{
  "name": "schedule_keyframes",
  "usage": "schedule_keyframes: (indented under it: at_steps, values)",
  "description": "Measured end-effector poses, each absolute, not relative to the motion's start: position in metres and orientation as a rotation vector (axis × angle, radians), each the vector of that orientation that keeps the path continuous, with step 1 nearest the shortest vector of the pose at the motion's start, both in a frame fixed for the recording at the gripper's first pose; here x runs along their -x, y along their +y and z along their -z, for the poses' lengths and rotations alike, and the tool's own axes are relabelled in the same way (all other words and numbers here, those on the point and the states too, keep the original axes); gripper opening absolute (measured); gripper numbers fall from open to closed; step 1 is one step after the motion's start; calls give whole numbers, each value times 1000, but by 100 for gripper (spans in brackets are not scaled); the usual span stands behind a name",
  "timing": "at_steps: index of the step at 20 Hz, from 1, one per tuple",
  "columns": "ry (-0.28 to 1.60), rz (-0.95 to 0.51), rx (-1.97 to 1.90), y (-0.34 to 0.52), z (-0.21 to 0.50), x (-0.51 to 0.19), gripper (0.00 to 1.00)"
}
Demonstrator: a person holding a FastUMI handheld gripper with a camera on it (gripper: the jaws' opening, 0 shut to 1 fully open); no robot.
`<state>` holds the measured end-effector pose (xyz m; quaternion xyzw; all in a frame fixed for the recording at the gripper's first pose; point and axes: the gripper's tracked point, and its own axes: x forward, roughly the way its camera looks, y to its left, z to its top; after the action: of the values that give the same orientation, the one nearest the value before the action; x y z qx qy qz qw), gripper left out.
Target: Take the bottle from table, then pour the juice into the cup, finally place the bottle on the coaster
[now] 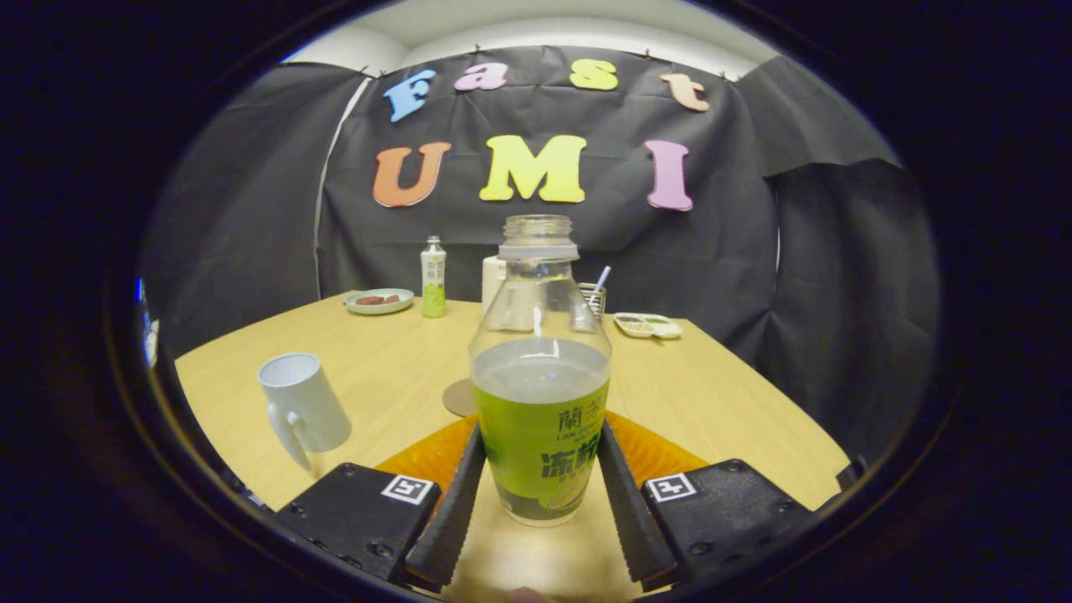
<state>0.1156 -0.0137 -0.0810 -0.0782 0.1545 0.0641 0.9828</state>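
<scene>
Bottle [540, 368] stands upright on the wooden table [737, 402], between the two fingers of your gripper [540, 494], its cap off and its neck open. The fingers flank its labelled lower body on the left and right. They look to be touching the label, or very nearly so, but you cannot tell from this view whether they press on it.

Contents: pale juice fills the bottle to about the top of the label, leaving the shoulder and neck empty. Judge it moderately heavy, with liquid that will slosh if you tilt it quickly. The clear wall is probably thin plastic, so it may dent under a hard squeeze, and the label may be slick. Take hold at the labelled waist, where the sides are straightest, and keep the open neck upright until you reach the cup.

Cup [303, 410], a white mug, stands to the near left, well apart from the bottle, with its handle toward you. Its inside is hidden, so its contents cannot be told.

Coaster [460, 397], a round brown disc, lies just behind the bottle on its left. A second small bottle [433, 287] and a plate [379, 301] sit at the far edge.
</scene>
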Motion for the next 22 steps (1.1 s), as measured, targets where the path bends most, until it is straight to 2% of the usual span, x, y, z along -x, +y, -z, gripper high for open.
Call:
schedule_keyframes:
  at_steps: [5, 13, 22]
  values:
    - [256, -172, 364, 0, 57, -130, 78]
    - [84, -51, 789, 12, 21, -162, 78]
    - [-12, -34, 1086, 54, 22, -167, 77]
